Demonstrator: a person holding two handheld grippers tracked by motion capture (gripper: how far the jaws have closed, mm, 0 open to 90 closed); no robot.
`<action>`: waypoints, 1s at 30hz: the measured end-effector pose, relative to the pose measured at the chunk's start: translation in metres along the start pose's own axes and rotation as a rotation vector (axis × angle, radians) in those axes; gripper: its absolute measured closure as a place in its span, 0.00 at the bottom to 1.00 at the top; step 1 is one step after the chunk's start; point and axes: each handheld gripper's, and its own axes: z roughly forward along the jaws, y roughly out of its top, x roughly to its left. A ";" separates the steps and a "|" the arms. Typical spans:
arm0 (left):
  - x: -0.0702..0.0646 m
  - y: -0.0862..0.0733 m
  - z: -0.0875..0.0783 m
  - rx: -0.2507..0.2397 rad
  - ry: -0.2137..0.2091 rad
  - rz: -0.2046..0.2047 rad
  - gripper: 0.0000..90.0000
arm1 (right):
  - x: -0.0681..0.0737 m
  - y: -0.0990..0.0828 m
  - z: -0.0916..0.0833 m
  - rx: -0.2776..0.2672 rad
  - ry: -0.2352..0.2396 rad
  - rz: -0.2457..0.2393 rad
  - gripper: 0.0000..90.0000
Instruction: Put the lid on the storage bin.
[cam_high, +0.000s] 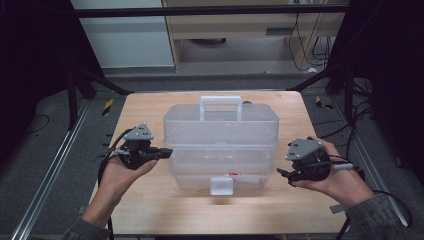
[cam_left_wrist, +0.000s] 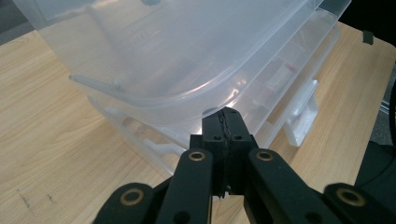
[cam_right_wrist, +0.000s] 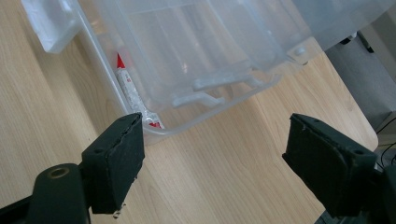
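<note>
A clear plastic storage box (cam_high: 220, 145) with a white handle (cam_high: 220, 106) stands in the middle of the wooden table. Its lid (cam_left_wrist: 154, 51) sits slightly raised above the base. My left gripper (cam_high: 166, 151) is shut, and its tips (cam_left_wrist: 227, 120) touch the box's left side just under the lid's rim. My right gripper (cam_high: 281, 174) is open beside the box's right front corner (cam_right_wrist: 163, 128), apart from it, with nothing between its fingers (cam_right_wrist: 119, 156). A red and white tube (cam_right_wrist: 133, 93) lies inside the base.
The box's front latch (cam_high: 221, 186) hangs loose toward the table's near edge (cam_high: 220, 231). Bare wood (cam_high: 145, 107) surrounds the box on all sides. Dark frame legs and cables (cam_high: 350, 130) stand beyond the table's sides.
</note>
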 end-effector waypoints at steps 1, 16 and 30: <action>0.000 -0.001 0.000 0.000 0.001 0.001 0.99 | 0.000 -0.001 0.000 0.002 -0.003 0.001 0.22; -0.002 -0.015 -0.004 0.004 0.019 -0.003 0.99 | -0.003 -0.012 -0.002 0.016 -0.014 0.022 0.21; -0.001 -0.025 -0.004 0.006 0.024 -0.017 0.99 | -0.004 -0.018 0.001 0.032 -0.015 0.039 0.21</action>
